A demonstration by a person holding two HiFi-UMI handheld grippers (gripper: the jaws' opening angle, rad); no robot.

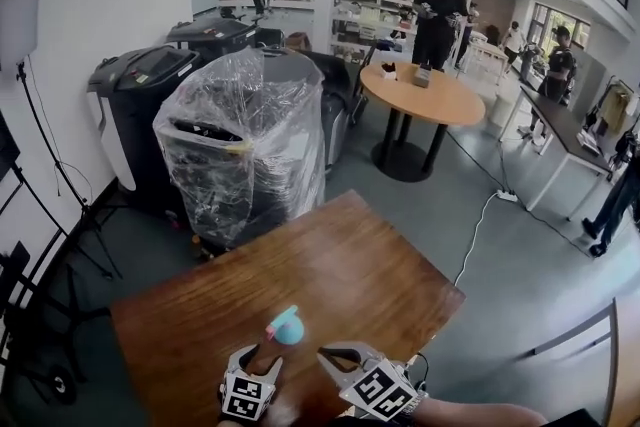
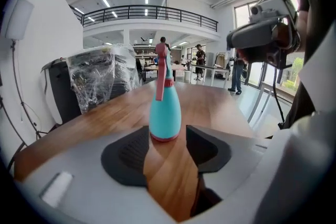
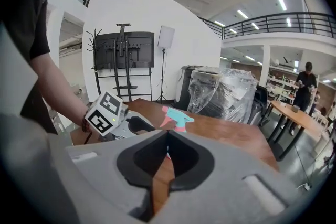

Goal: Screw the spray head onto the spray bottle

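A teal spray bottle (image 1: 288, 326) (image 2: 165, 108) stands upright on the wooden table (image 1: 340, 260), with its pink-triggered spray head (image 2: 161, 68) (image 3: 176, 117) sitting on the neck. My left gripper (image 1: 262, 357) (image 2: 168, 138) is open right behind the bottle; the base sits just off its fingertips and the pads are clear of it. My right gripper (image 1: 340, 356) (image 3: 168, 136) is shut with nothing in it, hovering right of the bottle. Its view shows the left gripper's marker cube (image 3: 105, 113) beside the bottle.
Beyond the table's far edge stands a plastic-wrapped machine (image 1: 245, 140) beside a dark copier (image 1: 140, 100). A round wooden table (image 1: 420, 95) and several people are farther back. A cable and power strip (image 1: 507, 196) lie on the floor to the right.
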